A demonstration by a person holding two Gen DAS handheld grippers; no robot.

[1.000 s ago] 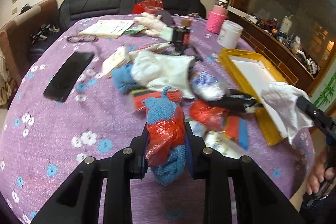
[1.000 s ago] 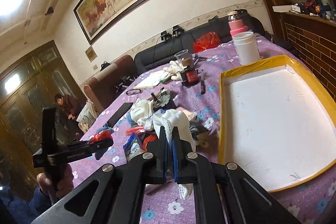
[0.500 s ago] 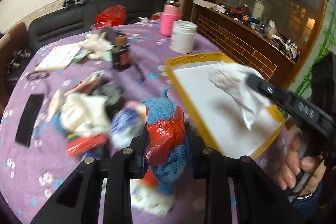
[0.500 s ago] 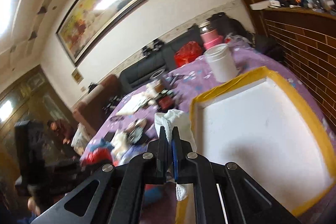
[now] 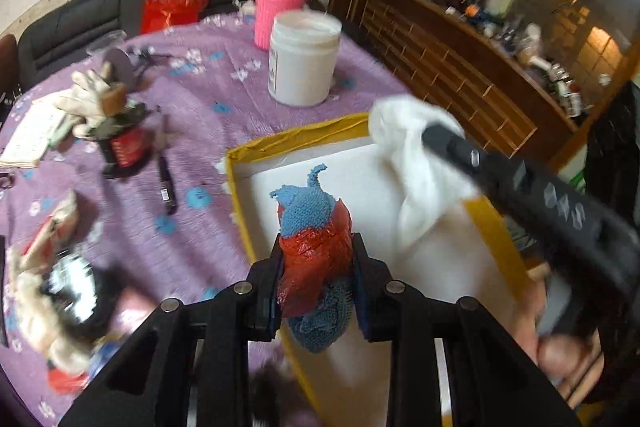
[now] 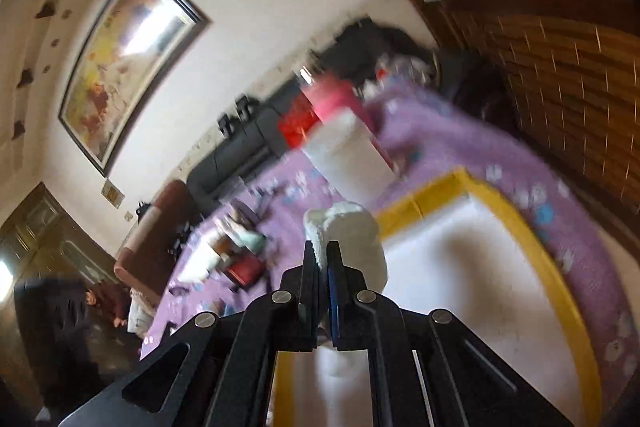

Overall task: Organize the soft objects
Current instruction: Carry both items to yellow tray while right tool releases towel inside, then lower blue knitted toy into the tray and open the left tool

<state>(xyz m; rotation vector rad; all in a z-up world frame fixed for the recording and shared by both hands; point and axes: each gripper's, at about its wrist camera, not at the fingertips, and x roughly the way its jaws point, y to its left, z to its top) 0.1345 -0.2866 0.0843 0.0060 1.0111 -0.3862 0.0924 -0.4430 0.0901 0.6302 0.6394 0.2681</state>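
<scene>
My left gripper (image 5: 316,259) is shut on a blue knitted cloth wrapped in red plastic (image 5: 316,247), held over the near left part of the yellow-rimmed tray (image 5: 238,195) with its white floor. My right gripper (image 6: 323,259) is shut on a white cloth (image 6: 356,239). In the left wrist view that white cloth (image 5: 416,163) hangs from the right gripper over the tray's far right side. In the right wrist view the tray (image 6: 536,247) lies ahead and to the right, tilted in the picture.
A white jar (image 5: 302,61) and a pink flask (image 5: 282,9) stand beyond the tray on the purple flowered tablecloth (image 5: 192,131). A pen (image 5: 166,183), a small dark bottle (image 5: 126,147), gloves (image 5: 90,95) and a blurred heap of items lie left. A wooden counter runs along the right.
Both grippers have swung right from the pile of items to above the tray, each still holding its cloth. The right wrist view has rolled.
</scene>
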